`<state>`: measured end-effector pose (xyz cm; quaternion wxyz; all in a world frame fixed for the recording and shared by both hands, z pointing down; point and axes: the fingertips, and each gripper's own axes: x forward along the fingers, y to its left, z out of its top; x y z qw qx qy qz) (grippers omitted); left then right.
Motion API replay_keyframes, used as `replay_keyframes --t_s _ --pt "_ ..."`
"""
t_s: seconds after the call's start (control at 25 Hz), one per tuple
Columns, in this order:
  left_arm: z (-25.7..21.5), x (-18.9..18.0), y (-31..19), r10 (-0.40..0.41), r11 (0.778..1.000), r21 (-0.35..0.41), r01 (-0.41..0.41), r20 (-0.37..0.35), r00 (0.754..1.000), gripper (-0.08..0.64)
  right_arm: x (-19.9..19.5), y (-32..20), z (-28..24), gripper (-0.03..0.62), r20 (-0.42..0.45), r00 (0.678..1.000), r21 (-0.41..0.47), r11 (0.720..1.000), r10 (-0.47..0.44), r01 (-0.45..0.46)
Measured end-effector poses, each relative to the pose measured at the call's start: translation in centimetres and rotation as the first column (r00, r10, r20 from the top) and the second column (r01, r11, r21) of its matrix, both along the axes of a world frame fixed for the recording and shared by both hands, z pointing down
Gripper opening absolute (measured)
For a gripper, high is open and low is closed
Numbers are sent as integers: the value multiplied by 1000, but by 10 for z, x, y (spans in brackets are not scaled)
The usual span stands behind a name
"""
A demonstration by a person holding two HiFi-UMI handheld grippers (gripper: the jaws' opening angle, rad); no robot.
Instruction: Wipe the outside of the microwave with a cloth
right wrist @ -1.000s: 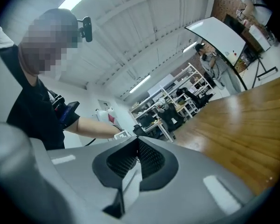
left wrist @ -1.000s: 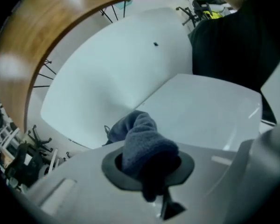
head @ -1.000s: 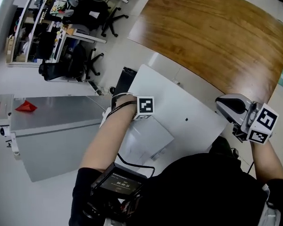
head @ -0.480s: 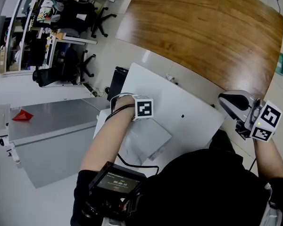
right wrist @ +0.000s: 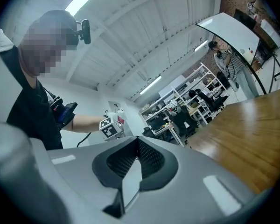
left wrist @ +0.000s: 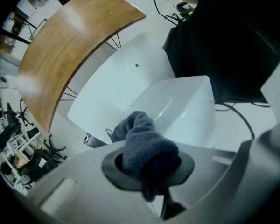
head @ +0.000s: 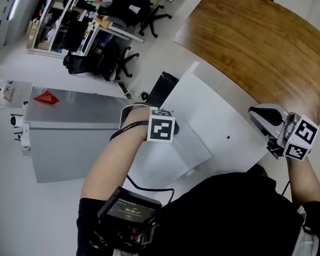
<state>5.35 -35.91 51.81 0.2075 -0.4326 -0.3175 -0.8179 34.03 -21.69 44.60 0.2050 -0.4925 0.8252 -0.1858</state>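
My left gripper is shut on a dark grey-blue cloth that bulges out between its jaws. It hangs just above the top of the white microwave, near its far edge. In the head view only the gripper's marker cube shows, over the microwave; the jaws and the cloth are hidden under the forearm. My right gripper is off to the right, beyond the white table, away from the microwave. In the right gripper view its jaws meet at the tips with nothing between them.
The microwave stands on the small white table. A curved wooden tabletop lies behind it. A grey cabinet with a red paper shape stands at the left. Office chairs and desks crowd the upper left. A black cable trails from the microwave.
The head view has swung, so the whole scene sits further right and lower. My left gripper with the cloth has stayed over the microwave's top. The right gripper has barely moved.
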Motion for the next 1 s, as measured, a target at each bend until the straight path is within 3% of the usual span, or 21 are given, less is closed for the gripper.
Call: replay_keyframes --t_s 0.12,0.28,0.44,0.6,0.8,1.0 --pt "23 1 6 1 999 -41 2 62 998 54 4 3 8 5 9 1000 -16 1000 15 -15" --pt "93 -1 27 22 993 -120 -1 175 984 52 24 23 35 5 19 997 -78 994 72 -70" --pt "159 -6 23 57 994 -109 -28 277 959 51 46 56 64 5 24 988 -150 978 151 -145" --pt "188 -9 24 72 993 -110 -36 336 939 46 53 85 75 5 24 979 -195 961 203 -194" --pt "173 -2 41 36 992 -126 2 293 956 52 47 93 67 5 32 980 -176 967 195 -187" --pt "42 19 63 55 985 -167 -34 120 991 54 33 70 32 5 50 990 -102 986 134 -129"
